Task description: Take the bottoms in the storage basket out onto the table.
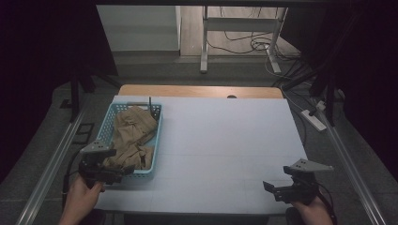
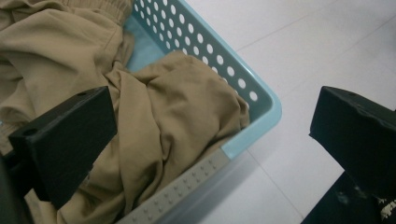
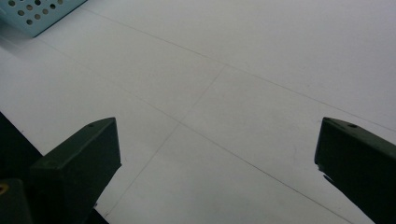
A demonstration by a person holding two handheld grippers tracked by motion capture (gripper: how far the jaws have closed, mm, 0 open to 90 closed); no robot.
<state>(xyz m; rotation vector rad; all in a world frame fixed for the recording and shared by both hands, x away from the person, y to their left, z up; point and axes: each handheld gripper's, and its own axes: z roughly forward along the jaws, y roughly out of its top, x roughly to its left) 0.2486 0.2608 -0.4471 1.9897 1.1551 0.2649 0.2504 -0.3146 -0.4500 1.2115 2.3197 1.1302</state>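
Two grippers sit at the near edge of the white table in the high view. The left gripper hangs at the near end of the blue basket, where the tan garment lies crumpled inside. The right gripper rests well apart from both, over bare table at the near right corner.

From the left gripper view, the jaws stand wide apart and grip nothing: one hovers over the tan garment, the other outside the blue basket, so they straddle its near corner. To lift the cloth cleanly, I judge both jaws should come inside the rim and close on a raised fold (a thick ridge runs just ahead of the inner jaw), not on the perforated wall.

From the right gripper view, the jaws are likewise spread and empty above the white table, with a corner of the blue basket far off at upper left.
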